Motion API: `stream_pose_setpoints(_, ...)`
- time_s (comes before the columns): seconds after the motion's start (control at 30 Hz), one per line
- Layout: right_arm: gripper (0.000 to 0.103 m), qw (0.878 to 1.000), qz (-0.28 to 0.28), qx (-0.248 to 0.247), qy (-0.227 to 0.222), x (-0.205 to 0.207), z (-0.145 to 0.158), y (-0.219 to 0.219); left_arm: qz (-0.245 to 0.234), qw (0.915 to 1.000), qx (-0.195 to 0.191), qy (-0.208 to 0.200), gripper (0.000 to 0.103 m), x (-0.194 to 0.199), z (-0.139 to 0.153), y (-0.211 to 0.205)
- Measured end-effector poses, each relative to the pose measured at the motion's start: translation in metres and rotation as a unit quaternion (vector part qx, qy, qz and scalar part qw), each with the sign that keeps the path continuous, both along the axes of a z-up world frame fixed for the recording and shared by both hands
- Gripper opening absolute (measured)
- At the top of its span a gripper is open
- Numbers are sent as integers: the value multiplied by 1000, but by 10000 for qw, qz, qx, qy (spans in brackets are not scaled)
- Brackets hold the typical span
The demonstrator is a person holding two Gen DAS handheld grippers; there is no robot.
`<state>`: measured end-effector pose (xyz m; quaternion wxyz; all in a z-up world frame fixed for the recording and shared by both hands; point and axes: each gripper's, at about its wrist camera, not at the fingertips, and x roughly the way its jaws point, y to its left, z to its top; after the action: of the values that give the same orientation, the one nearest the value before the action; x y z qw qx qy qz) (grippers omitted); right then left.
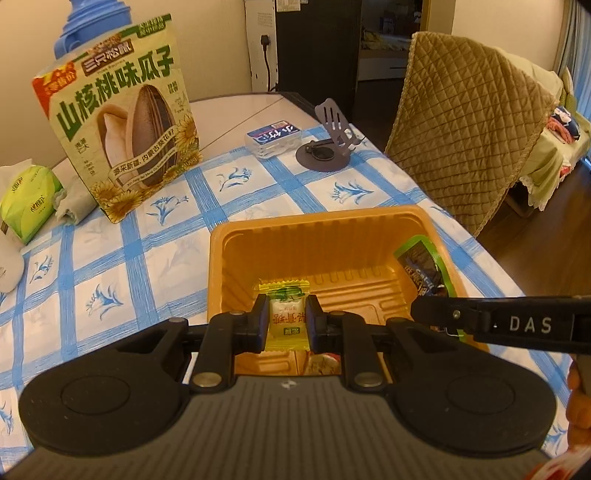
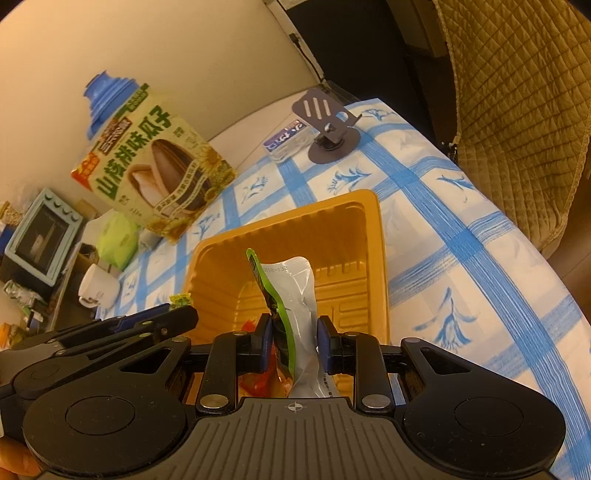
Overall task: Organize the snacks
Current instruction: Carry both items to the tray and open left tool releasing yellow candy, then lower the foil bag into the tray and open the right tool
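Bench (image 1: 155,251) under blue-and-white checked cloth with flower motifs, seen from both wrist views. Quilted tan chair cover (image 1: 465,133) at the far right edge of the bench.

Large sunflower-seed bag (image 1: 122,122), standing upright at far left, blue bottle top (image 1: 86,22) showing behind it. Green tissue pack (image 1: 26,199) just left of the bag, crumpled grey cloth (image 1: 72,203) between the two.

Orange plastic tray (image 1: 221,266), open-topped, ribbed floor, sitting on the cloth near the bench's front edge. More wrappers lying low in the tray, mostly hidden by both tools; contents not readable.

Left hand-held gripper (image 1: 286,321) poised over the near part of the tray, jaws clamped on a small yellow-edged candy packet (image 1: 285,314); packet upright between the pads, above the tray floor, contact with the floor not determinable.

Right hand-held gripper (image 2: 293,343) over the tray's near right side, jaws closed around a green-and-silver snack pouch (image 2: 301,291); pouch standing up out of the grip, its top inside the tray outline. In the left wrist view, same pouch (image 1: 424,266) leaning against the tray's right wall, right tool's finger reaching in from the right.

Grey phone stand (image 1: 327,147) far across the bench, with a small clear box with blue label (image 1: 274,138) just left of it.
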<state>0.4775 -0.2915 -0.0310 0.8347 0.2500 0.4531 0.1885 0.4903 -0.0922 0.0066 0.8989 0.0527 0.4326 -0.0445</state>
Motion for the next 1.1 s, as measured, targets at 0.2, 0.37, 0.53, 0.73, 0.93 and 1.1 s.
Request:
stream_pose_setpoints(0.2,26,10000,-24,-37,37,12,-6,0,-18,10000,34,67,19,16,-8,-3)
stream_pose_setpoints(0.37,26,10000,-50,-27,77,17,-9,-3,-85,10000,9,48,25,18,-9,-5)
stream_pose_setpoints(0.53,26,9999,-46,-15,104,19,-10,-2,-65,9999,-46,73,25,17,-9,-2)
stream_pose_setpoints(0.73,26,9999,-42,-38,116,21,-11,2,-34,9999,-109,58,25,10,-6,4)
stream_pose_setpoints(0.93,36,10000,-59,-71,24,24,-7,5,-9,9999,-150,28,34,-1,-3,8)
stream_pose_setpoints(1.1,62,9998,-42,-5,-181,18,2,0,42,9998,-205,-20,42,-13,2,11)
